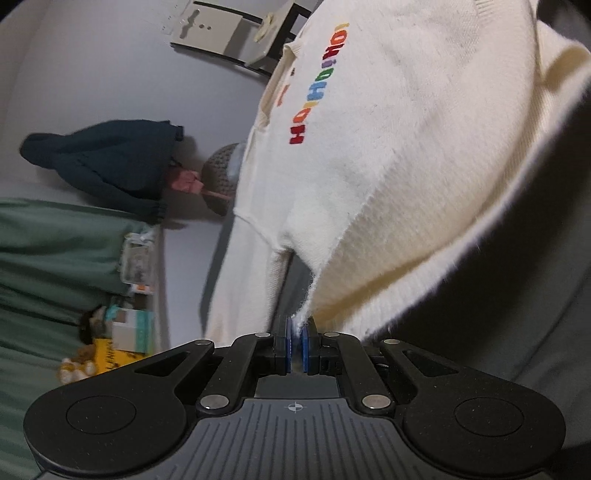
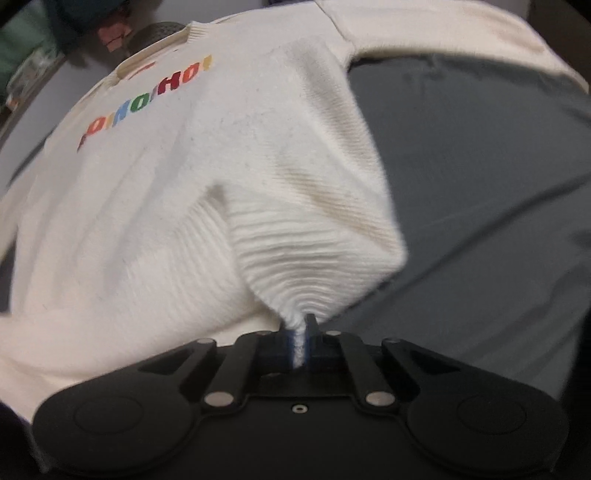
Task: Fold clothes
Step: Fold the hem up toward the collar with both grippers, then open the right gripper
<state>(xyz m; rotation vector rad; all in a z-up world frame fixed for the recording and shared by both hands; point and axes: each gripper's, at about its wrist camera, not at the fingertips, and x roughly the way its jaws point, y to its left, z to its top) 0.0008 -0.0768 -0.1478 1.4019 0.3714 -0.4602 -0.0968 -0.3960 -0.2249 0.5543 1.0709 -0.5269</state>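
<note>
A cream knit sweater [image 1: 388, 155] with rainbow lettering fills most of the left wrist view, spread over a grey sheet [image 1: 524, 295]. My left gripper [image 1: 296, 345] is shut on a fuzzy corner of its hem, pinched between the blue pads. In the right wrist view the same sweater [image 2: 177, 192] lies below me, and my right gripper [image 2: 300, 341] is shut on a bunched point of its ribbed hem, which rises into the jaws. One sleeve [image 2: 443, 33] trails across the top right.
A dark blue garment [image 1: 107, 162], a pink item [image 1: 184, 179] and a grey knit piece [image 1: 221, 173] lie beyond the sweater on the white surface [image 1: 110, 74]. Green cloth [image 1: 55, 251], boxes [image 1: 133, 325] and a chair [image 1: 251, 33] stand at the left and top.
</note>
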